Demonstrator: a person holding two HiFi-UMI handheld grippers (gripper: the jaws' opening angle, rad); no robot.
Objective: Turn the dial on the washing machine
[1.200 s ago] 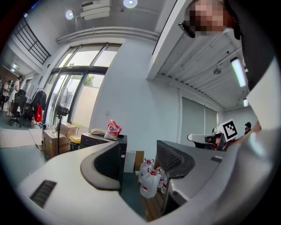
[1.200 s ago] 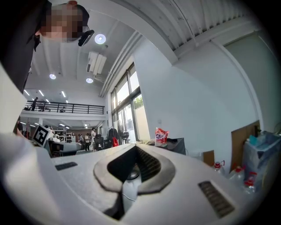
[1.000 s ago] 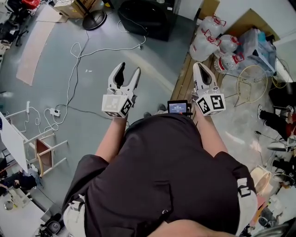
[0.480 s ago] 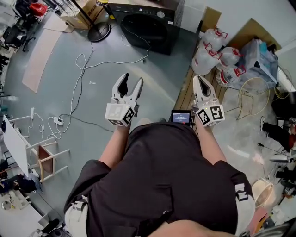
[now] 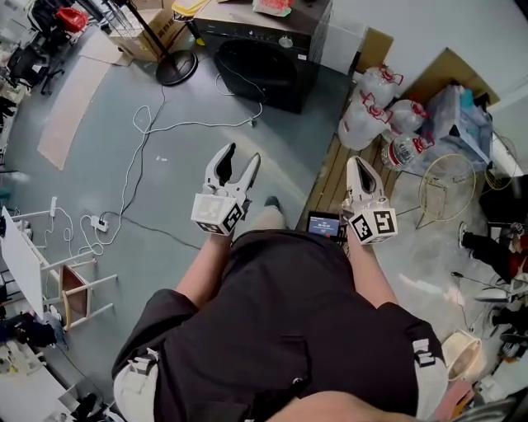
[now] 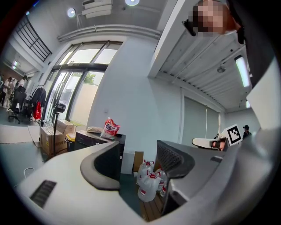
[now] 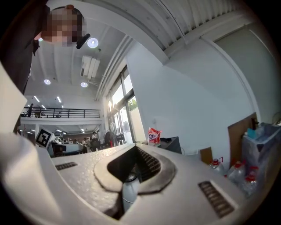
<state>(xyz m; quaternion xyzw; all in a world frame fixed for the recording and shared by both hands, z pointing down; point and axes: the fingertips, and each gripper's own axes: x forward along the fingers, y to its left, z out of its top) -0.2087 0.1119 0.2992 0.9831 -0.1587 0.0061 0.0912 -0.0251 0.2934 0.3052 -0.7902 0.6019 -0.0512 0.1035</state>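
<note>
Person's dark shirt (image 5: 289, 330) fills the lower centre of the head view; white two-jaw left gripper (image 5: 242, 155) just above it, centre-left, jaws released and spread wide, nothing between them; white two-jaw right gripper (image 5: 356, 162) centre-right, jaws clenched together, empty; small black screen (image 5: 323, 222) sits between the two marker cubes; wooden slat pallet (image 5: 330, 177) past the right gripper; clear water jugs with red caps (image 5: 370, 103) beyond it, upper right; black front-loading washing machine (image 5: 264, 51) at top centre, well apart from both grippers; its round silver dial (image 5: 286, 41) on the top panel, untouched; red-and-white bag (image 5: 271, 7) lies on top of the machine.
</note>
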